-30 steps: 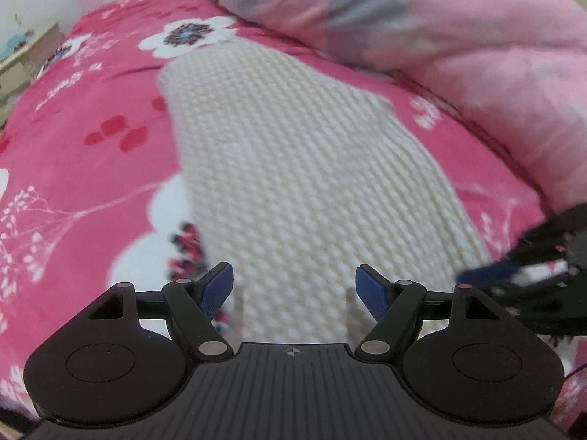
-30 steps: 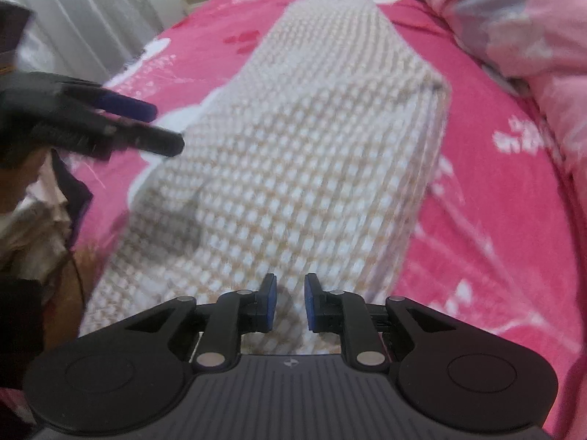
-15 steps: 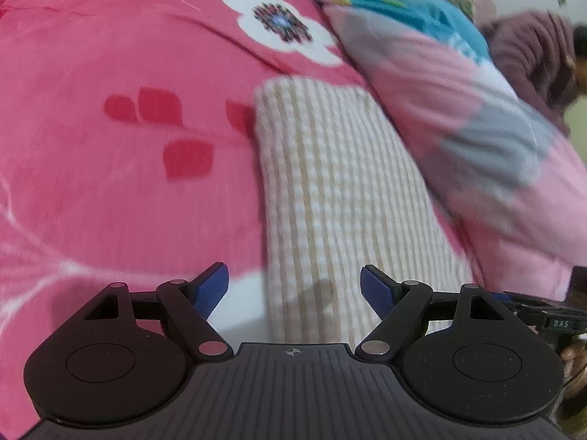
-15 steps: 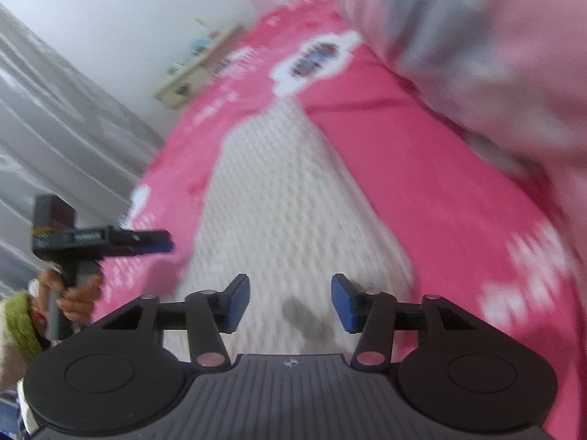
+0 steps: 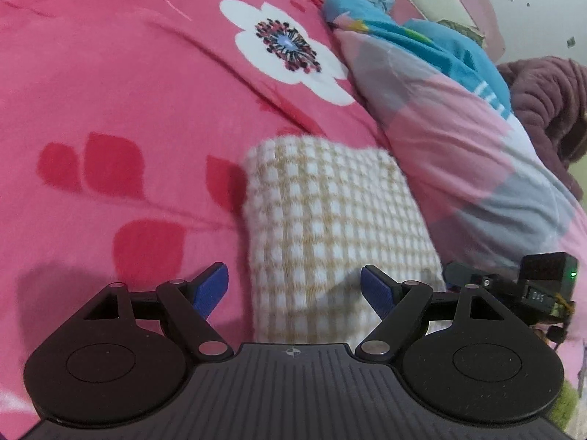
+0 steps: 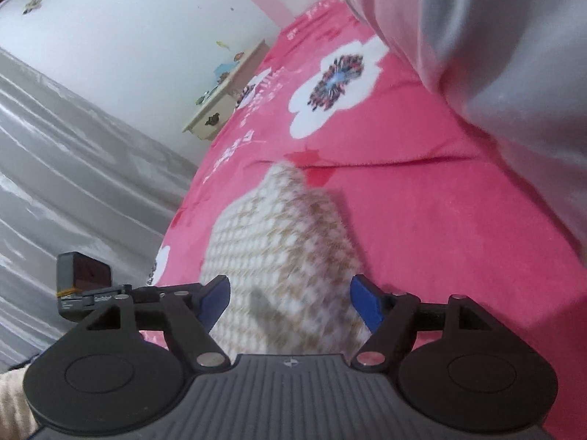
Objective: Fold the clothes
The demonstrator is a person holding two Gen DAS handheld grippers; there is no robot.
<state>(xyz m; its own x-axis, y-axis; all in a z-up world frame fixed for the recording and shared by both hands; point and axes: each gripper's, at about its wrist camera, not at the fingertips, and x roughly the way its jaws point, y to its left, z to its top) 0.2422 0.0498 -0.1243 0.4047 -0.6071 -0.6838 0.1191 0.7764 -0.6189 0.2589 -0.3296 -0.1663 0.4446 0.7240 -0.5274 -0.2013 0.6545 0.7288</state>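
A cream and tan checked knit garment (image 5: 330, 227) lies folded into a long strip on the pink flowered bedspread (image 5: 110, 91). My left gripper (image 5: 293, 289) is open above the strip's far end, its blue pads apart and touching nothing. In the right wrist view the same garment (image 6: 279, 242) runs between the pads of my right gripper (image 6: 290, 297). Its jaws are opening and the pads do not press on the cloth. The other gripper (image 6: 88, 286) shows at the left there, and the right one (image 5: 528, 286) at the right edge of the left wrist view.
A rolled pink, grey and blue quilt (image 5: 458, 139) lies along the garment's side, with a purple padded jacket (image 5: 543, 110) behind it. A pale bedside cabinet (image 6: 223, 102) stands against the white wall, and grey curtains (image 6: 73, 168) hang by the bed's edge.
Both grippers have travelled along the strip toward its far narrow end and rolled. The right gripper's jaws went from nearly shut to wide. The left stayed open.
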